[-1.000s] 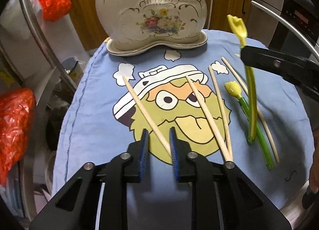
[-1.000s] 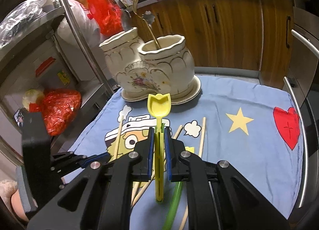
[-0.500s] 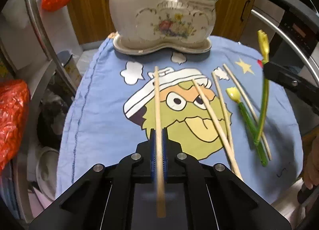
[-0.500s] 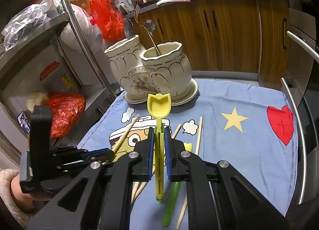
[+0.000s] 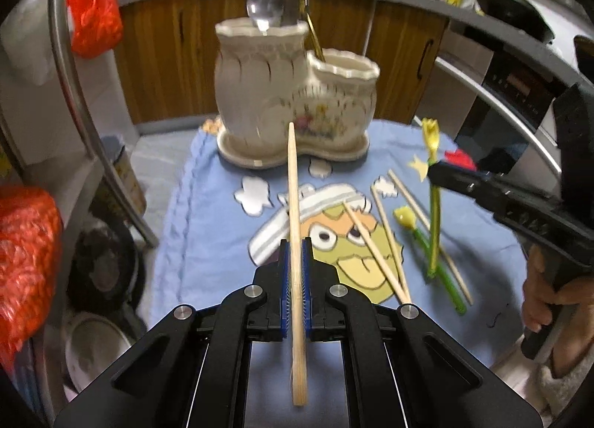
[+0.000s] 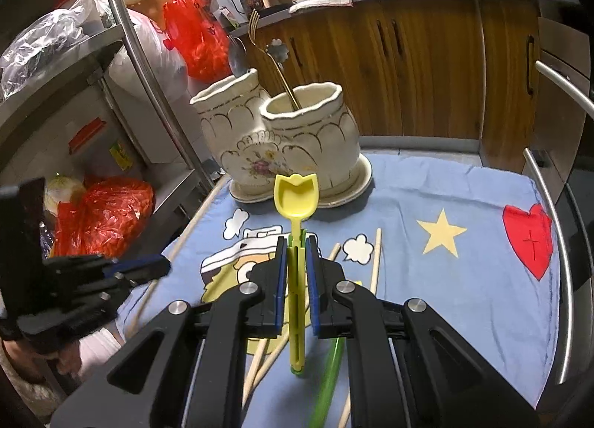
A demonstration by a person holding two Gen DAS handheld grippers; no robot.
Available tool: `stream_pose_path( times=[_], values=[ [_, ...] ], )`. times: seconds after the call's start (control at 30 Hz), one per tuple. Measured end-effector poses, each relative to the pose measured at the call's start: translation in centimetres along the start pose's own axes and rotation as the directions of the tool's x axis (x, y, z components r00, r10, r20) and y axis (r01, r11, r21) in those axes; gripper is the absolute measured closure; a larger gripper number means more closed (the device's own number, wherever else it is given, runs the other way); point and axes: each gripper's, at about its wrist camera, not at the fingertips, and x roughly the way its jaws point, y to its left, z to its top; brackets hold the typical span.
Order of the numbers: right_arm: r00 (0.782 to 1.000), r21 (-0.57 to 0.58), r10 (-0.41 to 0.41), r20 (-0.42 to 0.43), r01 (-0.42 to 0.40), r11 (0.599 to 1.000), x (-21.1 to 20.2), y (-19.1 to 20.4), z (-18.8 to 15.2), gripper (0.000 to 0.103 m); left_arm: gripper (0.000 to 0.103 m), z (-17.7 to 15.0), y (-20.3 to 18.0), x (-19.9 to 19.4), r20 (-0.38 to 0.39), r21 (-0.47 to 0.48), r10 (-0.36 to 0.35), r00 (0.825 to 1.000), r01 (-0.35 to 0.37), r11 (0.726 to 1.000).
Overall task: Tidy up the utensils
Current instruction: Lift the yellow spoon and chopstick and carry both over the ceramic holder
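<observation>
My left gripper (image 5: 296,247) is shut on a wooden chopstick (image 5: 294,182) and holds it above the blue cloth (image 5: 208,227), pointing at the white double ceramic holder (image 5: 293,101). My right gripper (image 6: 296,242) is shut on a yellow tulip-headed spoon (image 6: 296,197), lifted over the cloth, with the holder (image 6: 282,138) ahead. The holder carries a metal spoon and a fork. Several chopsticks (image 5: 375,246) and a green-handled tulip spoon (image 5: 427,246) lie on the cloth. The right gripper shows at the right of the left wrist view (image 5: 438,171), the left gripper at the left of the right wrist view (image 6: 148,266).
A metal rack post (image 6: 148,67) and shelves with red bags (image 6: 107,212) stand left of the table. Wooden cabinets (image 6: 408,67) are behind. A curved metal rail (image 6: 557,242) runs along the right edge. Pots (image 5: 104,272) sit low on the left.
My left gripper closed on a chopstick, lifted it off the cloth and raised it toward the holder. My right gripper, still holding the yellow spoon, rose slightly.
</observation>
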Motion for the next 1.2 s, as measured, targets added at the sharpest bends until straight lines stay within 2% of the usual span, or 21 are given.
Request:
stream_pose_path(
  times=[0.23, 0.4, 0.57, 0.73, 0.8, 0.97, 1.07, 1.2],
  values=[
    [0.999, -0.025, 0.010, 0.048, -0.009, 1.000, -0.3, 1.7, 1.3, 0.093, 0.097, 2.4, 1.4, -3.3, 0.132, 0.035, -0.036, 0.991, 0.032, 0.999],
    [0.993, -0.046, -0.021, 0.115, 0.026, 0.999, -0.3, 2.4, 4.4, 0.093, 0.097, 5.3, 2.3, -4.2, 0.216, 0.055, -0.052, 0.975, 0.041, 0.998],
    [0.979, -0.032, -0.044, 0.197, 0.051, 0.998, -0.3, 2.1, 8.5, 0.093, 0.097, 9.5, 3.3, -3.7, 0.320, 0.055, -0.055, 0.946, 0.039, 0.998],
    [0.953, -0.021, -0.063, 0.296, 0.072, 0.997, -0.5, 1.8, 11.9, 0.093, 0.097, 13.2, 4.4, -3.2, 0.383, 0.033, -0.057, 0.922, 0.047, 0.998],
    [0.941, -0.018, -0.065, 0.331, 0.076, 0.997, -0.4, 1.6, 13.1, 0.093, 0.097, 14.9, 4.6, -3.2, 0.427, 0.032, -0.079, 0.901, 0.073, 0.997],
    [0.918, -0.017, -0.056, 0.393, 0.069, 0.997, 0.6, 0.7, 14.5, 0.093, 0.097, 17.5, 4.4, -1.9, 0.495, 0.056, -0.123, 0.860, 0.110, 0.992],
    [0.912, -0.001, -0.067, 0.404, 0.073, 0.997, 2.0, -0.1, 14.8, 0.093, 0.097, 18.5, 4.2, -0.3, 0.512, 0.056, -0.119, 0.851, 0.105, 0.993],
    [0.908, 0.001, -0.061, 0.415, 0.067, 0.998, 3.6, -0.9, 14.6, 0.093, 0.097, 18.3, 4.2, 1.3, 0.539, 0.054, -0.111, 0.835, 0.097, 0.994]
  ],
)
